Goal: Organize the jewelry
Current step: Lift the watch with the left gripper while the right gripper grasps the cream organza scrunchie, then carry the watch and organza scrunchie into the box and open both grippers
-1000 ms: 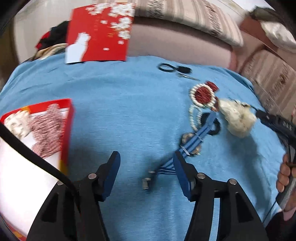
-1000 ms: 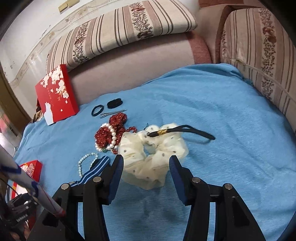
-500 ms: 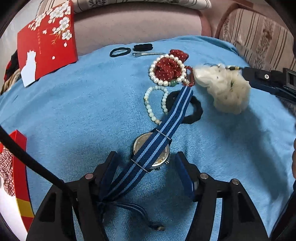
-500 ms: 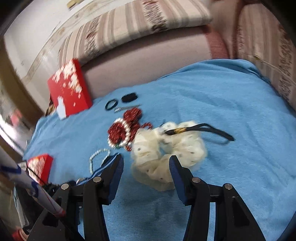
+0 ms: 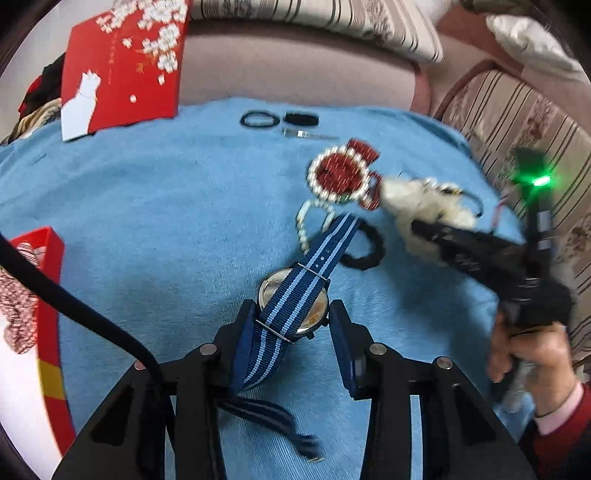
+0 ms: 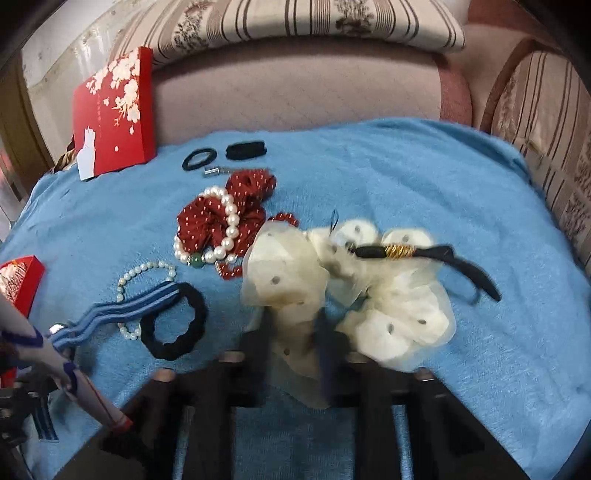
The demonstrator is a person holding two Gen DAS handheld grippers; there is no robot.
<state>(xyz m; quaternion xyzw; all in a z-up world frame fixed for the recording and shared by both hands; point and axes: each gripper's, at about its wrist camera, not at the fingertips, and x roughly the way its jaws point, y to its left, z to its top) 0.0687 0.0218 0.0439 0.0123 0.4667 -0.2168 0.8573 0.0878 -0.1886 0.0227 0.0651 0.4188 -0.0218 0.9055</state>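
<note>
While jaws close, watch (image 5: pixel 293 308) and cream scrunchie (image 6: pixel 295 295) sit between them.

No readable text anywhere; red box lid (image 6: pixel 114 110) shows only blossom and cat pictures.

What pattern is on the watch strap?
Navy fabric watch strap with light-blue stripes, clearest in the left wrist view.

Blue cloth (image 6: pixel 406 177) over sofa (image 6: pixel 295 85); striped cushions (image 6: pixel 295 18) behind.
</note>
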